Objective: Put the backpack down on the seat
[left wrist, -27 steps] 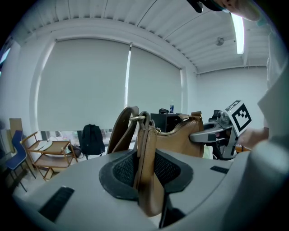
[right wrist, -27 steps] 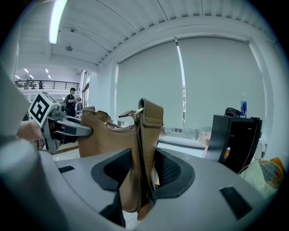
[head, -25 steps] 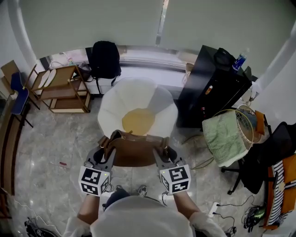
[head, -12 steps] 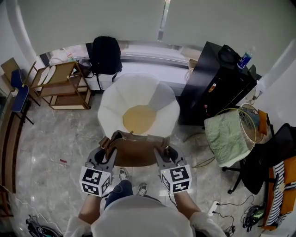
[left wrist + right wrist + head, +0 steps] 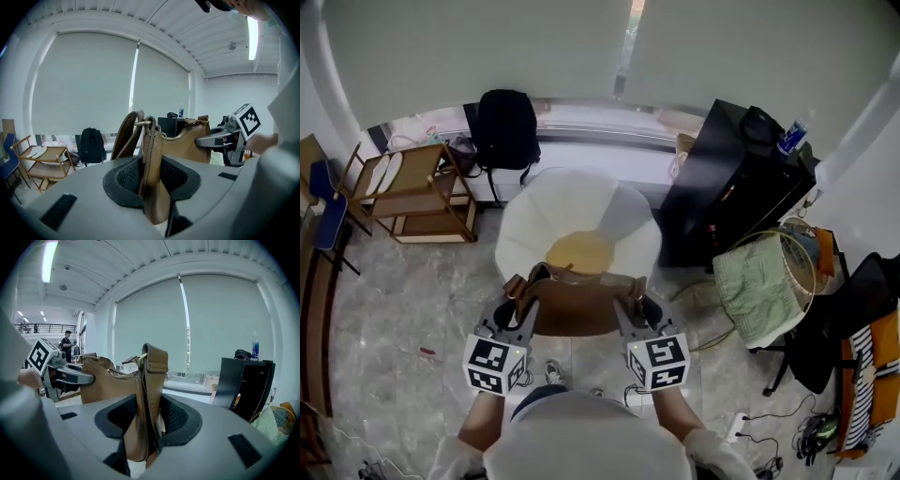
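Observation:
A brown leather bag (image 5: 577,307) hangs between my two grippers, just in front of the white round chair (image 5: 520,220) with its tan seat cushion (image 5: 581,251). My left gripper (image 5: 517,300) is shut on the bag's left end; in the left gripper view the strap end of the bag (image 5: 152,154) is pinched between the pads. My right gripper (image 5: 634,302) is shut on the right end, and the right gripper view shows the bag (image 5: 149,380) clamped upright. The bag's far edge overlaps the chair's front rim.
A black backpack (image 5: 506,127) leans at the window behind the chair. A wooden shelf cart (image 5: 422,187) stands at the left, a black cabinet (image 5: 741,178) with a blue bottle (image 5: 787,138) at the right. A fan draped with green cloth (image 5: 764,277) stands beside it.
Both grippers have carried the bag forward towards the chair, which now sits a little closer. The grip on both ends is unchanged.

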`<control>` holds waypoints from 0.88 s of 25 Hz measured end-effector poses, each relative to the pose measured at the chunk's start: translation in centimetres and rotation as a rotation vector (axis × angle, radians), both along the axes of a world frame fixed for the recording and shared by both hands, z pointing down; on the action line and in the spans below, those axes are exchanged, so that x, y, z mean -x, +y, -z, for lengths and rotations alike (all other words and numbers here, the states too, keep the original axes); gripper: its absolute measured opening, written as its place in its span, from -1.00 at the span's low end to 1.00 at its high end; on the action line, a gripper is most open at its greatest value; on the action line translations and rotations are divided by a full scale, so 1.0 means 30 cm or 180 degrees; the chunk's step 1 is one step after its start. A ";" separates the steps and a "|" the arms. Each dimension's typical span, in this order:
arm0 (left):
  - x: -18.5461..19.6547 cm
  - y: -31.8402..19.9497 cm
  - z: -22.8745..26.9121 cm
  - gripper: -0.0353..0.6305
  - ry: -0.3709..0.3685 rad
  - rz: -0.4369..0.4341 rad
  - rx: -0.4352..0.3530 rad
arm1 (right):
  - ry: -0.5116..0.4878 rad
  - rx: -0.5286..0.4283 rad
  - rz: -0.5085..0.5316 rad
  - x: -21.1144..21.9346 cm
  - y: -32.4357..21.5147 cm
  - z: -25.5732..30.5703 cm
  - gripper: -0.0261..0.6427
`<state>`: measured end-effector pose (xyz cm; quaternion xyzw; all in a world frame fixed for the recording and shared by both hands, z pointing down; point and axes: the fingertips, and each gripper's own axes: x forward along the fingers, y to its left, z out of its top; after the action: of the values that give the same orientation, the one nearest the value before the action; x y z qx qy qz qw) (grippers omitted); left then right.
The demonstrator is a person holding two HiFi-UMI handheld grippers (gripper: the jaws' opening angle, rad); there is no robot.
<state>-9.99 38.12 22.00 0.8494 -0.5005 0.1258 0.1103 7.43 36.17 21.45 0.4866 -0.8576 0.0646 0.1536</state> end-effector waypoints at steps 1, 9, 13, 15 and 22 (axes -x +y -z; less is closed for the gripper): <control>0.016 -0.020 0.005 -0.57 -0.0003 -0.0017 -0.0018 | -0.0009 -0.0009 -0.0018 0.015 -0.017 0.004 -0.39; 0.115 -0.143 0.016 -0.57 -0.0024 -0.0192 -0.0076 | -0.0065 -0.0008 -0.0173 0.114 -0.120 0.006 -0.39; 0.121 -0.197 0.018 -0.57 -0.0021 -0.0205 -0.0040 | -0.0080 0.0028 -0.0175 0.119 -0.170 0.010 -0.39; 0.111 -0.221 0.018 -0.57 -0.0012 -0.0197 -0.0026 | -0.0082 0.0047 -0.0160 0.110 -0.200 0.010 -0.39; 0.047 -0.337 -0.010 -0.57 -0.0031 -0.0043 0.0045 | -0.0092 0.0128 -0.0008 0.050 -0.349 -0.023 -0.39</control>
<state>-11.40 28.00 22.29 0.8514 -0.4944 0.1343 0.1130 5.92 25.69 22.15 0.4834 -0.8577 0.0891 0.1509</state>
